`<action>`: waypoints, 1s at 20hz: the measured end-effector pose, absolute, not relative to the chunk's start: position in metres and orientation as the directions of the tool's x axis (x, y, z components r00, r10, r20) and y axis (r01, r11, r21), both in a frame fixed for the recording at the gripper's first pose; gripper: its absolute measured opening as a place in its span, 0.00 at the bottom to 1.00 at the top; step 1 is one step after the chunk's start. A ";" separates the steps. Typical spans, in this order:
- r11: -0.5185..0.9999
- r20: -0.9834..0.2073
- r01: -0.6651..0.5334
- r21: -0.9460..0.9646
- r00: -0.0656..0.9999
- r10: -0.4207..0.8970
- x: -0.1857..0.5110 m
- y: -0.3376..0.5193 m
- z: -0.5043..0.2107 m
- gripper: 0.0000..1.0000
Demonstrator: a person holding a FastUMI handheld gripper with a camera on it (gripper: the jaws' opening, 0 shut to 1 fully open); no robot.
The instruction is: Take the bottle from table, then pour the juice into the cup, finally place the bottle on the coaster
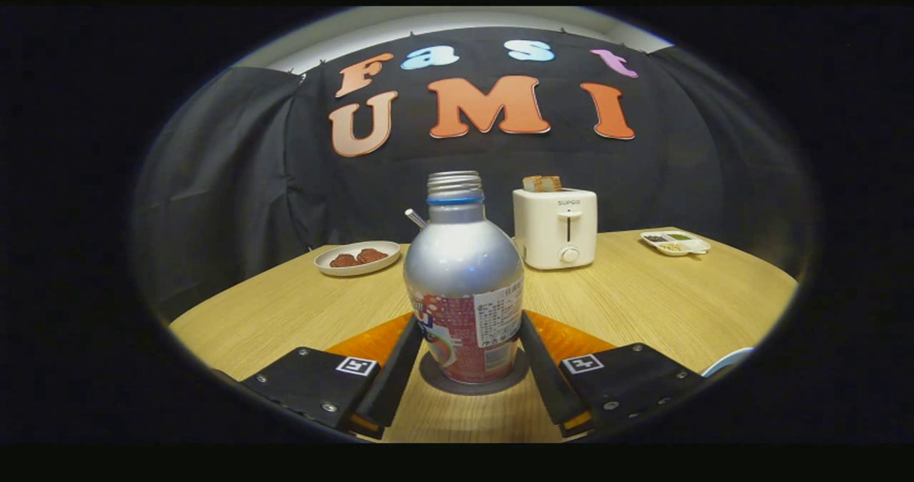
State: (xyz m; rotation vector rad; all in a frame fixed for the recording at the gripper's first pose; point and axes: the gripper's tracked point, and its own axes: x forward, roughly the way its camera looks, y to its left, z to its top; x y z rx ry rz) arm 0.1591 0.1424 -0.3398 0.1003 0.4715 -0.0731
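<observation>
A silver bottle (464, 268) with a red label, a blue neck ring and no cap stands upright on a dark round coaster (433, 376) on the wooden table (643, 303). My gripper (469, 321) holds it between its two black fingers (400, 368), each lying against one side of the label. An orange surface (368, 340) shows beside both fingers, under the bottle's far side. A pale rounded rim (728, 360), possibly the cup, shows off to the right of the right finger.
Beyond the bottle stands a white toaster (555, 228) with bread in its slot. A plate (357, 258) with brown food lies at the back left, a small divided dish (675, 242) at the back right. A thin grey rod (415, 218) pokes out behind the bottle's shoulder.
</observation>
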 end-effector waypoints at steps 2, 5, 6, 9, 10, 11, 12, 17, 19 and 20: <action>0.994 -0.470 0.089 0.067 0.881 -0.048 0.156 0.144 -0.344 0.82; 0.993 -0.459 0.097 0.073 0.887 -0.053 0.151 0.141 -0.334 0.91; 0.992 -0.450 0.103 0.073 0.891 -0.059 0.149 0.139 -0.328 0.93; 0.992 -0.420 0.100 0.072 0.905 -0.060 0.139 0.140 -0.307 0.95; 0.994 -0.407 0.095 0.060 0.911 -0.062 0.134 0.140 -0.298 0.95; 0.995 -0.387 0.087 0.044 0.920 -0.063 0.129 0.139 -0.287 0.95; 0.996 -0.362 0.081 0.028 0.930 -0.066 0.123 0.139 -0.274 0.95; 0.998 -0.272 0.051 0.026 0.961 -0.042 0.094 0.135 -0.214 0.95; 0.998 -0.242 0.044 0.035 0.970 -0.035 0.081 0.126 -0.188 0.96; 0.998 -0.223 0.047 0.037 0.974 -0.038 0.073 0.121 -0.175 0.95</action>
